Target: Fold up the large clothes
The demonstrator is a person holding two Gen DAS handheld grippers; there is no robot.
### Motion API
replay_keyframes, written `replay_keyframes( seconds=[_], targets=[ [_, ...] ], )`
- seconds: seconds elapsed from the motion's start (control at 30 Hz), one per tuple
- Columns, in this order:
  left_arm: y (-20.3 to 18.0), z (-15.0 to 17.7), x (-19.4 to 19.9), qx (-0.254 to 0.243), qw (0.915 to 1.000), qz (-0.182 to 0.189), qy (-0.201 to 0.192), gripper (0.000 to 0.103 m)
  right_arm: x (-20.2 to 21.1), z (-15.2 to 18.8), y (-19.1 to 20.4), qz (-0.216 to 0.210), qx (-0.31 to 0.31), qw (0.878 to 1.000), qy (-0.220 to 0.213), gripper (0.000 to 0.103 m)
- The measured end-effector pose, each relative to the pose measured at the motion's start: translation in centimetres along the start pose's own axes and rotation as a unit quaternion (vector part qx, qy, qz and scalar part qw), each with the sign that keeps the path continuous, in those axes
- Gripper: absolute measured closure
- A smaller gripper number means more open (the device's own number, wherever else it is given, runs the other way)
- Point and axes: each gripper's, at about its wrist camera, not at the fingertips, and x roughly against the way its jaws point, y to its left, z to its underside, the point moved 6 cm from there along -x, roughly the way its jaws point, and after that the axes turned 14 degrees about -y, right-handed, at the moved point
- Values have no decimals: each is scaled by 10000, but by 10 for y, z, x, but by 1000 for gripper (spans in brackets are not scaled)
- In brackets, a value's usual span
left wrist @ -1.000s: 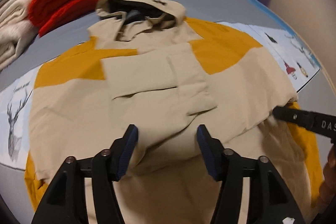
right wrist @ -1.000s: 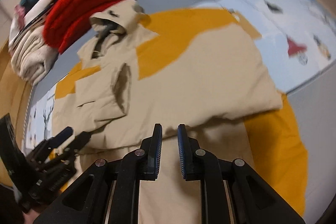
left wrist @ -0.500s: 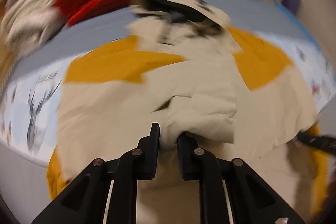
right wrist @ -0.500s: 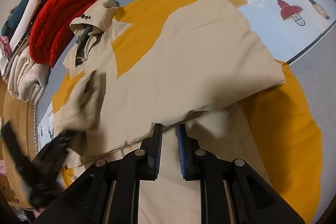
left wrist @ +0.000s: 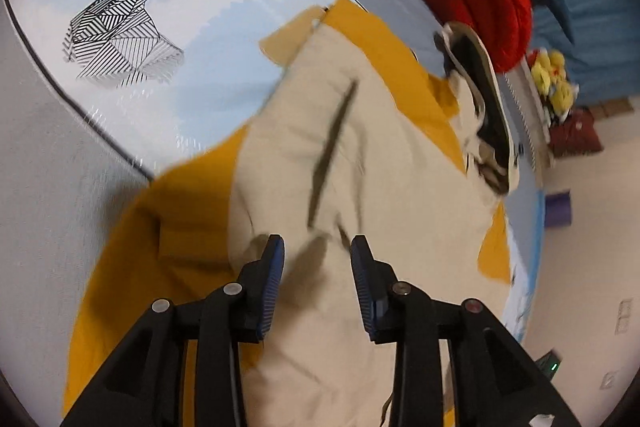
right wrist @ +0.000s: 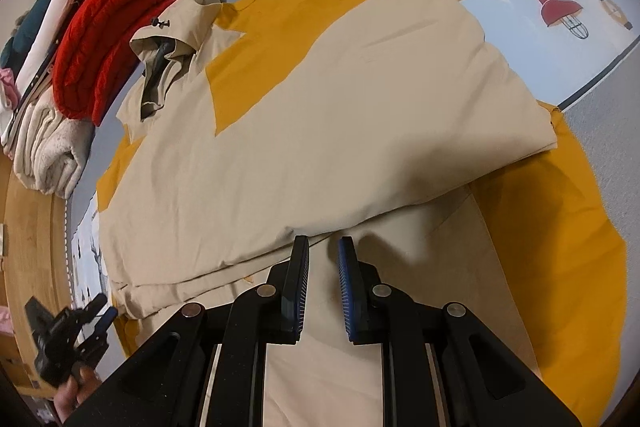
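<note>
A large beige and mustard-yellow hooded jacket (right wrist: 340, 115) lies spread on the bed, sleeves folded in over its body, hood (right wrist: 176, 39) toward the far side. In the left wrist view the jacket (left wrist: 360, 155) fills the middle. My left gripper (left wrist: 318, 251) is open and empty just above the beige cloth at the jacket's left side; it also shows at the lower left of the right wrist view (right wrist: 92, 323). My right gripper (right wrist: 323, 247) hovers over the jacket's lower hem, its jaws a narrow gap apart with nothing between them.
A stack of folded clothes with a red knit sweater (right wrist: 128, 31) on top and a cream towel (right wrist: 48, 151) sits beside the hood. The bedsheet has a deer print (left wrist: 132, 27) and lamp prints (right wrist: 560, 7). A wooden bed edge (right wrist: 32, 247) runs along the left.
My left gripper closed on the folded sleeve, moved it, then opened and swung to the jacket's left side. The sleeve now lies flat. My right gripper opened slightly.
</note>
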Motion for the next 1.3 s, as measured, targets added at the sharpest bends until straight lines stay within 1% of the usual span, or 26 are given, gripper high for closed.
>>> replay_keyframes(
  seconds=[0.07,0.13,0.23,0.37,0.4,0.43,0.5,0.53,0.57,0.7,0.77,0.83,0.87,0.9,0.93,1.0,1.03,1.1,1.17,1.2,1.23,1.27,1.3],
  targets=[
    [4,-1,-10,143,9997,144,127,71,2,-2,2,-12,4,10000,-51,87],
    [7,2,-19,231,9992,201,275,71,5,-4,4,-45,19,9999,-114,87],
    [-1,3,-31,128,9992,281,272,69,8,-7,5,-52,59,9998,-180,87],
    [-13,1,-39,-64,9993,323,186,70,7,-10,3,-39,-2,9997,-228,87],
    [-15,1,-41,-155,9992,320,182,76,7,-10,1,-25,-36,9997,-227,87],
    [-21,-1,-39,-350,9988,321,89,98,7,-10,0,-19,-59,9997,-226,87],
    [-28,-5,-32,-701,9972,223,-139,99,7,-12,0,-28,-96,9997,-222,87],
    [-34,-10,-23,-867,9955,213,-326,99,8,-13,0,-30,-102,9996,-243,87],
    [-39,-14,-17,-932,9945,196,-440,99,9,-14,1,-34,-105,9996,-267,87],
    [-43,-27,16,-1077,9902,-307,-831,99,17,-18,7,-86,-80,9991,-411,87],
    [-39,-28,17,-1145,9889,-516,-789,94,19,-20,8,-72,-45,9989,-455,87],
    [-32,-26,9,-1081,9901,-741,-493,92,21,-22,8,38,-37,9988,-483,87],
    [-27,-26,9,-1079,9893,-869,-449,92,22,-23,4,166,-62,9985,-514,87],
    [-24,-27,13,-1104,9879,-957,-518,92,25,-24,0,321,-91,9977,-588,87],
    [-24,-28,18,-1169,9857,-1011,-667,92,28,-26,-2,386,-113,9968,-687,87],
    [-30,-31,22,-1359,9825,-965,-829,92,34,-35,-1,199,-136,9951,-957,87],
    [-33,-30,22,-1434,9820,-906,-835,91,35,-39,0,96,-106,9943,-1052,87],
    [-38,-24,10,-1538,9838,-668,-640,87,31,-44,-2,-61,-79,9939,-1101,87],
    [-35,-13,-6,-1672,9840,-492,-362,76,16,-42,-13,-56,-181,9960,-877,87],
    [-27,-5,-21,-1723,9833,-579,-111,71,6,-39,-22,7,-265,9972,-694,87],
    [-18,1,-32,-1713,9824,-742,108,72,-2,-36,-31,130,-346,9978,-547,87],
    [-10,5,-37,-1706,9812,-871,231,74,-10,-30,-47,421,-445,9976,-328,87],
    [-11,5,-36,-1776,9798,-907,175,75,-15,-27,-56,541,-516,9970,-200,87]
  ],
)
